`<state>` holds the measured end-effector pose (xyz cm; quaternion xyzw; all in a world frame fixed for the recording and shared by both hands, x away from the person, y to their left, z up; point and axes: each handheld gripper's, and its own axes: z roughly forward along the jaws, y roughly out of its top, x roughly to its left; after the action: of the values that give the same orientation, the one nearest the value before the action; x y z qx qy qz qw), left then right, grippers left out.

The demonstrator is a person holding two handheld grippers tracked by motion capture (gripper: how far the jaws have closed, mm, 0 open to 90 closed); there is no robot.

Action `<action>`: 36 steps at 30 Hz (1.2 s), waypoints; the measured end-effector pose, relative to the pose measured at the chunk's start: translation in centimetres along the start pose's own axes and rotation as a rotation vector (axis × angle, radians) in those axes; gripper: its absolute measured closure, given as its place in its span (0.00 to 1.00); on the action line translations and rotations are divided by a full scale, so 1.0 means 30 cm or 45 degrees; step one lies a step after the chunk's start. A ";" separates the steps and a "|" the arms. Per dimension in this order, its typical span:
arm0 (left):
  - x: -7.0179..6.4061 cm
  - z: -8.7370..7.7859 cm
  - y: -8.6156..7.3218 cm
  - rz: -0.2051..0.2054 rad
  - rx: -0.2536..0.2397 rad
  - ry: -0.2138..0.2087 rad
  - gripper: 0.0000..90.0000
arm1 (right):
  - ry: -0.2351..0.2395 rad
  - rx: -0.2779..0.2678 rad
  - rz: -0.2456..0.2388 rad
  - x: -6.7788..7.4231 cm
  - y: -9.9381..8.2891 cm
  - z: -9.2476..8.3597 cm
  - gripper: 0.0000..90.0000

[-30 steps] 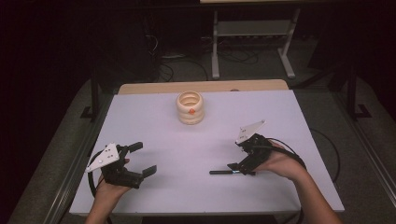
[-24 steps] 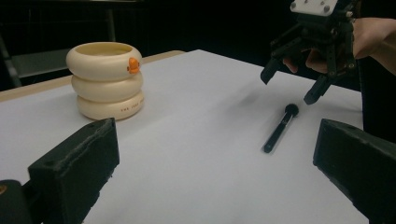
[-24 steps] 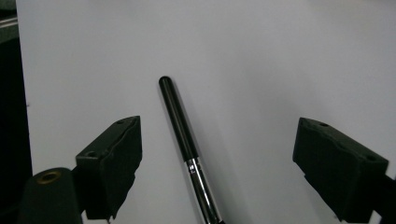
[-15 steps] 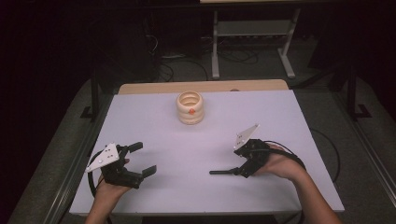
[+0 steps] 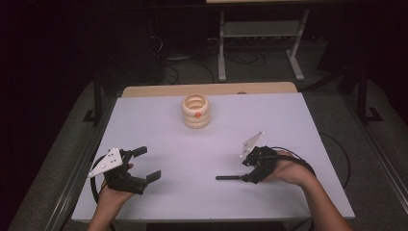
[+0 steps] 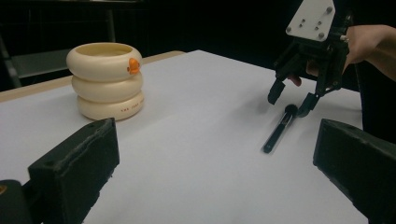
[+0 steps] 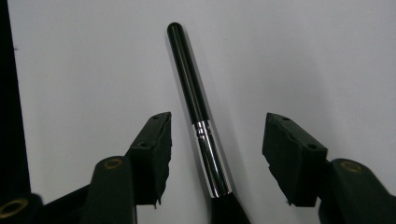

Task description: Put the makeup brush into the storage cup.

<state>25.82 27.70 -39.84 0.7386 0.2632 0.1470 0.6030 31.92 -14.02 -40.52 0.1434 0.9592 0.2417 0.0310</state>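
A black brush [image 5: 230,177] with a silver ferrule lies flat on the white table [image 5: 202,144], toward the front right. My right gripper [image 5: 247,172] hangs over its ferrule end, one jaw on each side. In the right gripper view the brush [image 7: 189,74] runs up between the jaws, and a gap shows on both sides. These jaws have just been closing, so the right gripper [image 7: 215,154] is still open. My left gripper [image 5: 150,163] rests at the front left, open and holding nothing. From the left gripper view, the right gripper [image 6: 288,105] stands above the brush [image 6: 278,130].
A cream holder [image 5: 196,111] shaped like three stacked rings, with a small orange mark, stands at the back middle of the table; it also appears as the holder [image 6: 105,79] in the left gripper view. Cables trail from both grippers. A metal stand [image 5: 260,43] sits on the floor beyond.
The right gripper's jaws have narrowed around the brush's ferrule end, and the hand has settled slightly over it. The left gripper and the holder have not moved.
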 end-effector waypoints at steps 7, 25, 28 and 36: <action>0.000 0.000 -0.001 0.001 0.003 -0.001 0.00 | -0.007 0.030 -0.003 -0.007 -0.013 0.015 0.54; 0.000 -0.001 0.000 -0.001 -0.002 -0.002 0.00 | -0.004 0.099 -0.067 -0.005 -0.028 0.042 0.68; 0.000 -0.001 0.000 -0.002 -0.002 -0.002 0.00 | 0.002 0.100 -0.075 -0.005 -0.030 0.046 0.70; 0.000 -0.001 0.000 -0.003 -0.004 -0.003 0.00 | 0.013 0.105 -0.090 -0.006 -0.034 0.055 0.76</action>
<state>25.81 27.74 -39.83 0.7375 0.2631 0.1460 0.6046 32.03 -14.18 -42.46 0.1093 0.9730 0.2015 0.0286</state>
